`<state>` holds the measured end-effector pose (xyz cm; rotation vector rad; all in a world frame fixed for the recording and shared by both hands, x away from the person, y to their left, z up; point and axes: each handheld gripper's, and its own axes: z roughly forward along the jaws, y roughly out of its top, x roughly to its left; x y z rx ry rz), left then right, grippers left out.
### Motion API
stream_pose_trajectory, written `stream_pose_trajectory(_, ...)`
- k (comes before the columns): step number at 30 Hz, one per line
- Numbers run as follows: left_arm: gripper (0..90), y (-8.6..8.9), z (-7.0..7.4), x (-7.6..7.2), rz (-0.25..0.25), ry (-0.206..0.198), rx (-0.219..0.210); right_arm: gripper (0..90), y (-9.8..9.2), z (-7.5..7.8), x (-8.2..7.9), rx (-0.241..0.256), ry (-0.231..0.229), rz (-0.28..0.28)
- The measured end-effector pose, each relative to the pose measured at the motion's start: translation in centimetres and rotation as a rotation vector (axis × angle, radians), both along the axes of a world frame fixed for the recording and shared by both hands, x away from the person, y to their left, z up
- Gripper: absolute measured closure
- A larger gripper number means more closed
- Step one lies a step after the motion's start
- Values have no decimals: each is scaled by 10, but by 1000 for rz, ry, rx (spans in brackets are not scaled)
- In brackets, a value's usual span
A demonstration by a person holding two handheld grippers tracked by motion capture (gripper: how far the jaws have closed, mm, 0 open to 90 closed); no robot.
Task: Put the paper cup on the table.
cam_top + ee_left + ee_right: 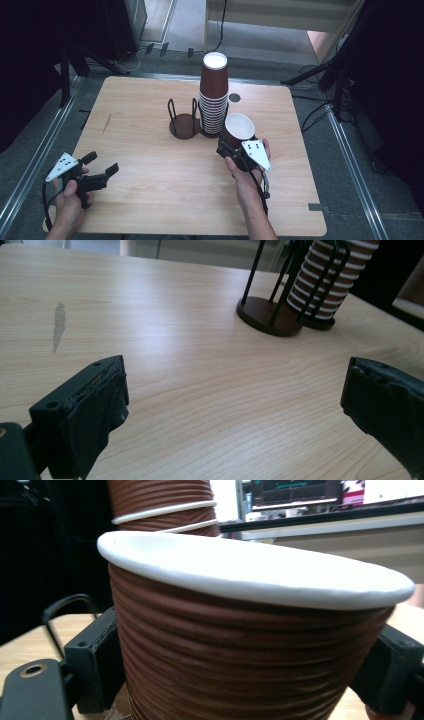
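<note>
A tall stack of brown ribbed paper cups (pixel 214 95) (pixel 330 280) stands in the right ring of a dark wire holder (pixel 184 122) (pixel 270 315) at mid table; the holder's left ring is empty. My right gripper (pixel 231 145) (pixel 245 675) is shut on a single brown cup (pixel 238 128) (pixel 240 650) with a white rim and inside, held mouth-up and slightly tilted just right of the stack. My left gripper (pixel 102 165) (pixel 235 410) hovers open over the table's near left part, nothing between its jaws.
The wooden table (pixel 150 180) has a dark round hole (pixel 234 98) behind the stack and a faint grey scuff (pixel 106 123) (pixel 59 325) at the left. Dark stands and cables surround the table on the floor.
</note>
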<state>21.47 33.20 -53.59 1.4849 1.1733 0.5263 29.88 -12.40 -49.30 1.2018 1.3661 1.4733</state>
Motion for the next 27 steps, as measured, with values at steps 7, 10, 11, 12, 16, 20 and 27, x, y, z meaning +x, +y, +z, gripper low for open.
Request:
stream_pose_trajectory(7, 0, 14, -5, -5, 19, -16, 44, 118, -13, -1, 12, -10, -16, -10)
stream_pose_trajectory(10, 0, 17, -11, -4, 17, -5, 29, 123, -18, 0, 15, -22, -34, 9)
stream_pose_trajectory(11, 0, 18, -12, -4, 17, -3, 24, 123, -21, 1, 16, -21, -35, 16)
stream_pose_trajectory(12, 0, 17, -12, -3, 18, -1, 20, 124, -22, 2, 18, -30, -41, 15)
stream_pose_trajectory(16, 0, 18, -14, -4, 21, -3, 11, 126, -29, 2, 23, -30, -55, -1)
stream_pose_trajectory(20, 0, 20, -14, -3, 31, 1, -10, 133, -35, 3, 27, -27, -67, 23)
stream_pose_trajectory(27, 0, 17, -15, -3, 23, 2, 8, 125, -44, 4, 37, -41, -62, -57)
